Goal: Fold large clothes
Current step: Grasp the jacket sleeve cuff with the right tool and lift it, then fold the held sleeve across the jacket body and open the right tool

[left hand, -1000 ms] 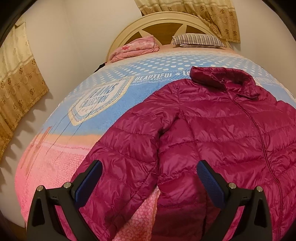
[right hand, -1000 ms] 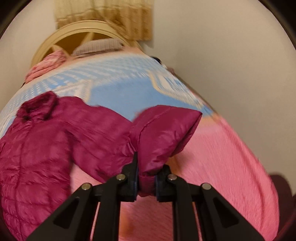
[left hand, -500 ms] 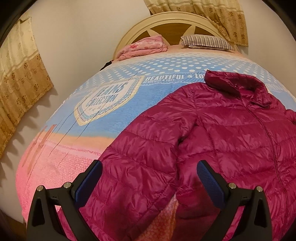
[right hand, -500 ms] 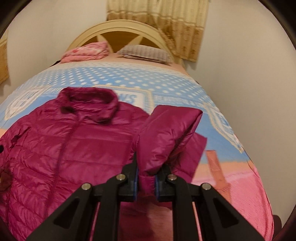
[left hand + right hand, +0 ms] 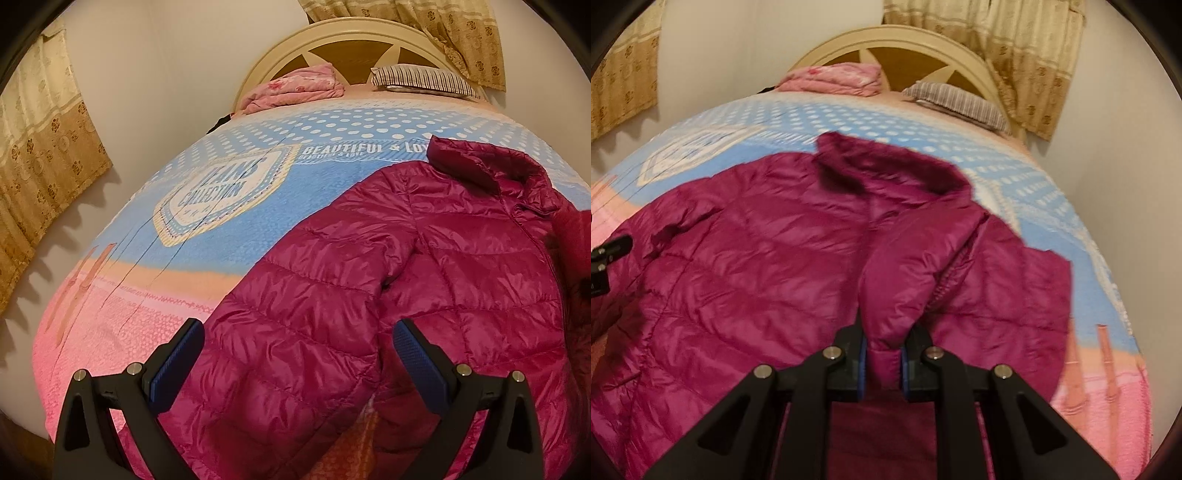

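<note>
The magenta puffer jacket (image 5: 746, 273) lies front-up on the bed (image 5: 229, 229), collar (image 5: 886, 166) toward the headboard (image 5: 354, 37), filling the space ahead of both of your tools. Your right hand-held gripper (image 5: 882, 354) pinches the cuff end of the jacket's sleeve (image 5: 905, 273); the sleeve rises from the jaws and lies doubled across the jacket's chest just ahead of that hand-held gripper, and the jaws have just been easing slightly apart with the cuff between the pads. Your left hand-held gripper (image 5: 295, 365) is spread wide and grips nothing; the other sleeve (image 5: 295, 332) lies below and between its blue pads (image 5: 177, 362), stretched out flat on the cover. Beyond the jacket, farther ahead of both tools, the blue dotted bedcover (image 5: 332, 129) carries printed lettering. At the far end sit a folded pink blanket (image 5: 295, 88) and a striped pillow (image 5: 424, 79) against the headboard. Patterned tan curtains (image 5: 40, 155) hang on the walls to the side and behind the bed.
</note>
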